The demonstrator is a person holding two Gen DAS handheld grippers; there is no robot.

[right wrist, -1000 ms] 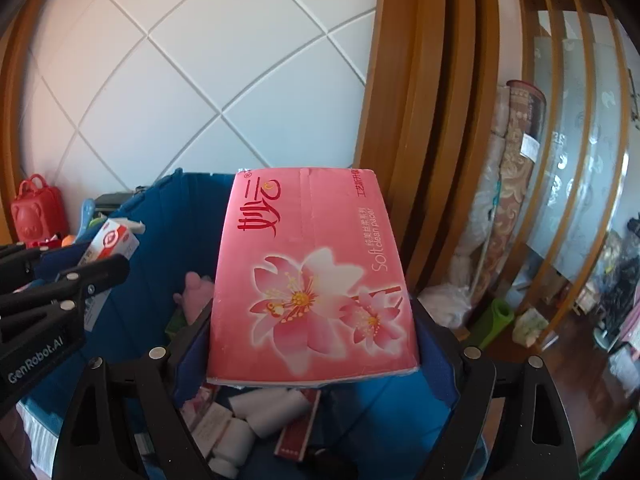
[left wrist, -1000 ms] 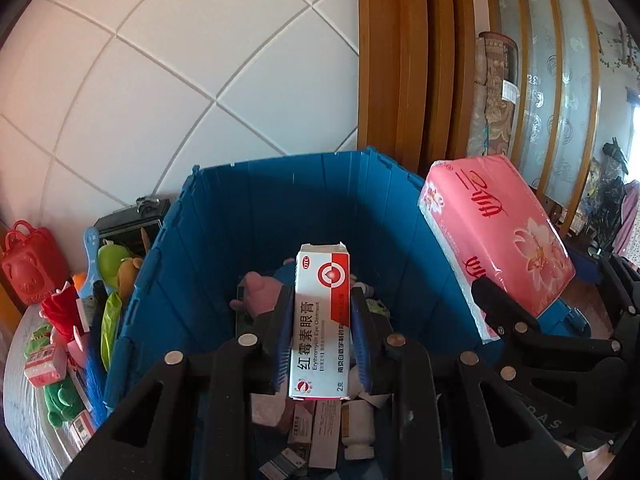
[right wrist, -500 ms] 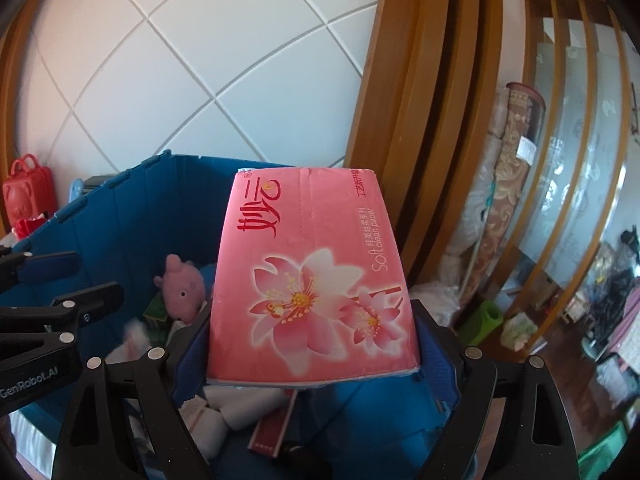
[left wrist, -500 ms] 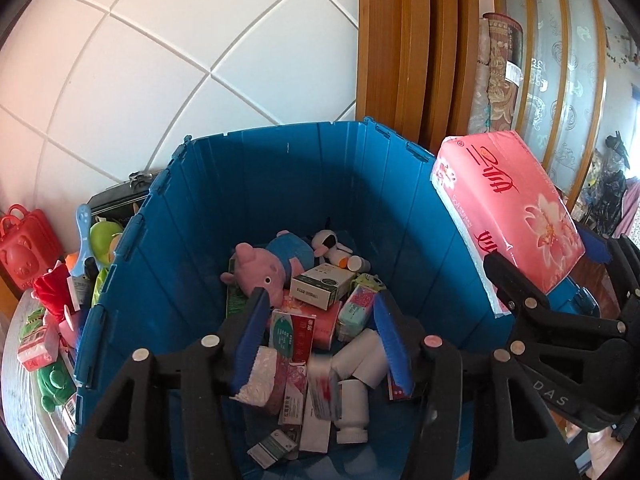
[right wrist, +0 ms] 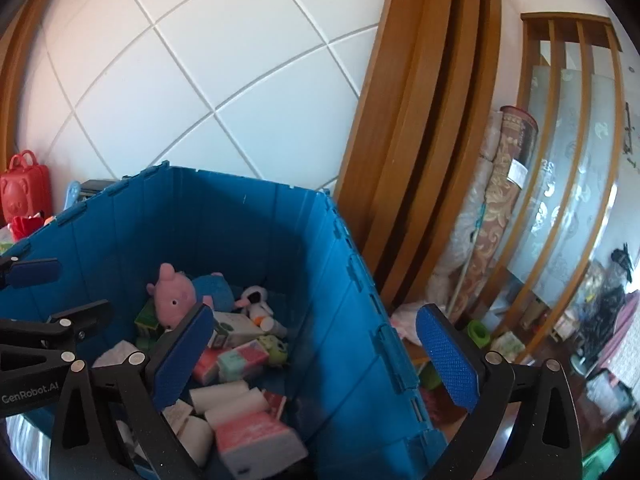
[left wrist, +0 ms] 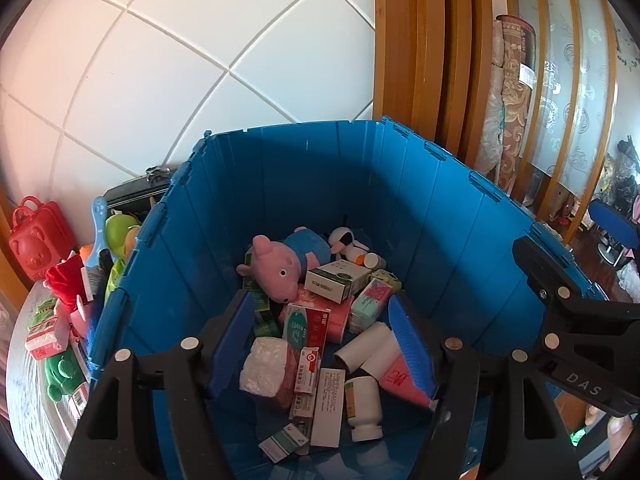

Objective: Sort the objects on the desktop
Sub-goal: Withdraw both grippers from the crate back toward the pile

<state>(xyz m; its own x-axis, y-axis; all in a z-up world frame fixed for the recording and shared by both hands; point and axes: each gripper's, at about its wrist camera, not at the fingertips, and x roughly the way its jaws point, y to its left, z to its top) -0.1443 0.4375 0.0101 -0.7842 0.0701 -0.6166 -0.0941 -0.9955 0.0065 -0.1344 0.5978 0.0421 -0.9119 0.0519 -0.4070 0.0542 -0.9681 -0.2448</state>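
A big blue crate (left wrist: 400,184) holds several sorted things: a pink pig plush (left wrist: 276,268), medicine boxes, white bottles and tissue packs. My left gripper (left wrist: 324,336) is open and empty above the crate's inside. My right gripper (right wrist: 316,356) is open and empty over the crate's right wall (right wrist: 352,344). The pink tissue pack (right wrist: 256,440) lies in the crate below it. The red-and-white medicine box (left wrist: 307,368) lies among the heap.
On the table left of the crate stand a red bear case (left wrist: 36,248), a green frog toy (left wrist: 118,232), a red pouch (left wrist: 66,280) and small boxes. A white tiled wall and wooden door frame (left wrist: 420,40) are behind. The floor at right is cluttered.
My left gripper opened and dropped the medicine box into the crate. Then my right gripper opened and the pink tissue pack fell into the crate.
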